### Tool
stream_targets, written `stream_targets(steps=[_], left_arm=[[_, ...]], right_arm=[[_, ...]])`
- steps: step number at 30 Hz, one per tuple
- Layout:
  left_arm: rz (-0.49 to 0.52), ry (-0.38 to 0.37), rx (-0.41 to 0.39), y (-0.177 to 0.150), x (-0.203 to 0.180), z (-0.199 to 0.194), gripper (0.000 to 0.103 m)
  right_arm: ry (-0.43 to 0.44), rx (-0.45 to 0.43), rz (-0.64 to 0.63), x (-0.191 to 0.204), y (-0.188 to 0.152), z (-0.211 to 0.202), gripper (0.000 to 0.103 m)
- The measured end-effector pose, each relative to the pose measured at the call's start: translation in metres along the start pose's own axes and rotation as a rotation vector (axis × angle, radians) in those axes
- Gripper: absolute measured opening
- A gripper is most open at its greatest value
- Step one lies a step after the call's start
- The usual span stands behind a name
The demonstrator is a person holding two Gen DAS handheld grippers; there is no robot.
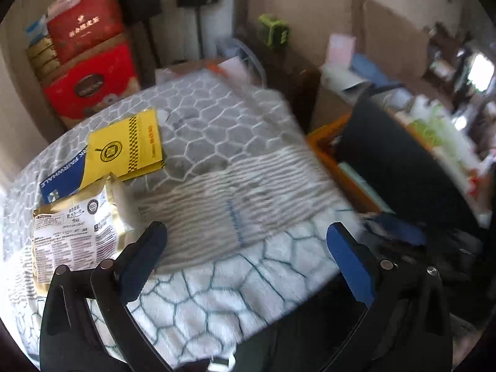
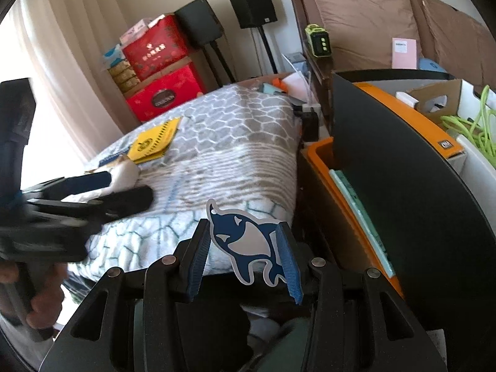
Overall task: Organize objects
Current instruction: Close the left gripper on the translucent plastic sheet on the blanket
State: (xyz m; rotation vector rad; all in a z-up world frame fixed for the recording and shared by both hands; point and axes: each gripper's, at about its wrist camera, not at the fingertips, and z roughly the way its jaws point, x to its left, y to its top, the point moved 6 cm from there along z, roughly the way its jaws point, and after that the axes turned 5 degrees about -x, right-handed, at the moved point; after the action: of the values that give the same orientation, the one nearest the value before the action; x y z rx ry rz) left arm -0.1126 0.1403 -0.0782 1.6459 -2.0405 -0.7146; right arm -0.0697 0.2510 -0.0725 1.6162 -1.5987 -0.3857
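Whale-shaped card (image 2: 245, 241), blue and white, clamped upright between the blue pads (image 2: 198, 259) of the right tool (image 2: 245, 259), at the near edge of the blanket-covered surface; whether that surface is a bed or a counter cannot be told. Left tool (image 1: 246, 248): fingers spread wide apart, nothing between them, poised over the patterned blanket (image 1: 217, 161). In the right wrist view the same left tool (image 2: 105, 190) enters from the left, with part of the person's hand (image 2: 40, 294) gripping its handle at the lower left.

Remaining items lie on the far left of the blanket: a gold foil packet (image 1: 77, 232) nearest the left tool, just beside its left finger; a yellow booklet (image 1: 127, 147) beyond it, overlapping a blue booklet (image 1: 62, 176). Right of the blanket stands an orange bin (image 2: 322, 167) holding a large black panel (image 2: 403, 186) set upright and a pale green flat item (image 2: 359, 214) against it. Background, far left: stacked red gift boxes (image 2: 164, 74) and two black speakers (image 2: 252, 6) on stands against the wall. Far right: brown cushions (image 2: 362, 15) and a green-and-black device (image 2: 316, 40) perched on a wooden frame.
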Motion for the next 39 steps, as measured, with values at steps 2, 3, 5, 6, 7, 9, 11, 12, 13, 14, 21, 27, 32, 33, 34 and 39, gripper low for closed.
stream_targets(steps=[2,3,5,6,7,9,11,12,13,14,21,27,32,33,34,39], left_arm=[[-0.063,0.020,0.029,-0.002,0.009,0.016,0.103],[-0.099,0.024,0.033,-0.002,0.017,0.023,0.103],[-0.101,0.067,0.013,-0.001,0.029,0.032,0.103],[-0.078,0.115,0.008,-0.002,0.034,0.036,0.103],[-0.062,0.142,0.005,-0.003,0.038,0.037,0.103],[-0.046,0.156,-0.001,-0.006,0.045,0.039,0.103],[-0.027,0.188,0.003,-0.010,0.051,0.040,0.103],[-0.026,0.196,0.000,-0.012,0.055,0.040,0.103],[-0.028,0.193,-0.002,-0.013,0.056,0.040,0.103],[-0.032,0.178,-0.003,-0.014,0.055,0.041,0.103],[-0.042,0.050,0.051,-0.021,0.034,0.046,0.103],[-0.094,0.046,0.043,-0.018,0.041,0.049,0.103],[-0.100,0.040,0.008,-0.017,0.043,0.049,0.103],[-0.099,0.039,0.001,-0.019,0.044,0.049,0.103],[-0.095,0.039,-0.005,-0.020,0.044,0.048,0.101],[-0.107,0.036,-0.002,-0.021,0.051,0.041,0.081]], right_arm=[[-0.003,-0.012,-0.002,-0.001,0.001,-0.005,0.044],[-0.006,-0.017,-0.003,-0.001,0.002,-0.006,0.044],[-0.003,-0.019,0.004,-0.002,0.003,-0.007,0.044],[-0.003,-0.017,0.006,-0.003,0.002,-0.006,0.044],[-0.002,-0.013,0.007,-0.003,0.001,-0.005,0.044],[0.001,-0.004,0.010,-0.002,-0.001,-0.002,0.044],[0.004,0.003,0.010,-0.001,-0.003,0.000,0.044],[0.006,0.004,0.008,0.000,-0.003,0.001,0.044],[0.007,0.005,0.007,0.001,-0.003,0.002,0.044],[0.011,0.007,0.006,0.002,-0.004,0.003,0.044],[0.012,0.008,0.003,0.005,-0.005,0.004,0.044],[0.012,0.004,0.015,0.002,-0.004,0.003,0.044],[0.018,0.013,0.008,0.004,-0.006,0.005,0.044],[0.019,0.013,0.006,0.004,-0.006,0.006,0.044],[0.020,0.013,0.009,0.005,-0.006,0.006,0.044],[0.018,0.015,0.012,0.006,-0.007,0.006,0.044]])
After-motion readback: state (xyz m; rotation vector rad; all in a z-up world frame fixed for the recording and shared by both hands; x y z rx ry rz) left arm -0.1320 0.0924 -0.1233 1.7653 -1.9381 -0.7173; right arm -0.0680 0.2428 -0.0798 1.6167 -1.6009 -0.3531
